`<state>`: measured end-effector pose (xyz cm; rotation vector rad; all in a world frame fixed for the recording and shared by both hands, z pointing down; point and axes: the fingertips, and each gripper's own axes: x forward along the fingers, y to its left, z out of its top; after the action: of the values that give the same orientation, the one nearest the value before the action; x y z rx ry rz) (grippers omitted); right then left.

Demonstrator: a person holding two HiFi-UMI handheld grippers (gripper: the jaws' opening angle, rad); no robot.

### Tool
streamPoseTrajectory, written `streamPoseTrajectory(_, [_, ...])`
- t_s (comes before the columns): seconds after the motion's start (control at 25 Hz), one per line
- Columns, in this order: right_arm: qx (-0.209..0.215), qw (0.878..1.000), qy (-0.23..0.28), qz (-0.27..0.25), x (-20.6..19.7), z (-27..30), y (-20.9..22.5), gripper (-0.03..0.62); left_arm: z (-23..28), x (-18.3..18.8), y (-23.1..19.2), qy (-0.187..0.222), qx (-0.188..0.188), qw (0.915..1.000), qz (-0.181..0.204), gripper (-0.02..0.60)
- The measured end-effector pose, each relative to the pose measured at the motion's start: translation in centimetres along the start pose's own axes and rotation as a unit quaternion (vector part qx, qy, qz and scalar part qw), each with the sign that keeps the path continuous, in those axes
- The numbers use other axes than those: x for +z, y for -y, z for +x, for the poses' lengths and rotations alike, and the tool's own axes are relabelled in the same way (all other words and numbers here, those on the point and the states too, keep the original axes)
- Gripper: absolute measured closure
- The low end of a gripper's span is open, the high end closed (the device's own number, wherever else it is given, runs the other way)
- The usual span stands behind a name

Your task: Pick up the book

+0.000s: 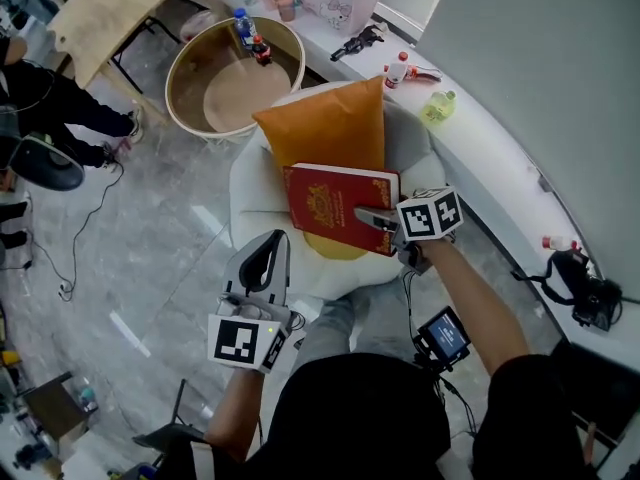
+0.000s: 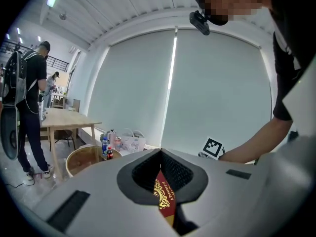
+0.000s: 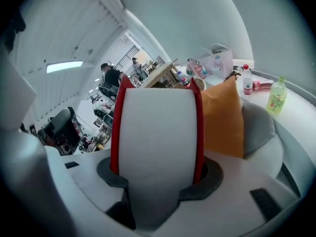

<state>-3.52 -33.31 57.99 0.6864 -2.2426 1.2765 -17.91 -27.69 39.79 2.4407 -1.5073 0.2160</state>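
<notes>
Left gripper [image 1: 271, 238] clenched, empty, book [image 1: 330, 200] just ahead. Right gripper [image 1: 366, 214] grasps book's near edge; squeeze firmly, lift level, clear of cushion [image 1: 325, 128].

Head view: the red book [image 1: 335, 203] hides the lower end of the orange cushion [image 1: 325, 128] — its gold cover print is too small to read. At nine o'clock the frame's edge cuts off a bystander [image 1: 60, 103]. Past the left gripper [image 2: 160, 152], only a sliver of the book shows.
</notes>
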Motion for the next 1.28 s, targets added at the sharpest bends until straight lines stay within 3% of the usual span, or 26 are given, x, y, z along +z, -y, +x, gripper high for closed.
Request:
streamPoseTrajectory(0.28, [0.028,0.990,0.129,0.055,2.6,-5.9,-3.5,0.345,-1.1,2.6,2.3,0.020,-0.016,0.9996,0.014,0.571])
streamPoseTrajectory(0.6, [0.068,0.963,0.260,0.032,7.9,-15.1,-10.1,0.345,-3.2,6.7,4.4,0.059,-0.025,0.9974,0.032,0.571])
streamPoseTrajectory(0.76, [0.095,0.937,0.336,0.024,10.0,-19.9,-13.4,0.344,-4.1,8.6,4.5,0.077,-0.027,0.9955,0.047,0.571])
streamPoseTrajectory(1.08, [0.141,0.870,0.473,0.002,11.0,-29.7,-19.6,0.345,-5.2,10.3,5.2,0.099,-0.043,0.9929,0.051,0.571])
streamPoseTrajectory(1.16, [0.132,0.856,0.499,-0.011,10.6,-32.3,-20.4,0.345,-5.2,10.4,5.8,0.099,-0.052,0.9924,0.050,0.571])
streamPoseTrajectory(1.28, [0.071,0.843,0.532,-0.043,9.0,-35.9,-20.2,0.345,-5.7,10.5,6.4,0.104,-0.065,0.9909,0.055,0.571])
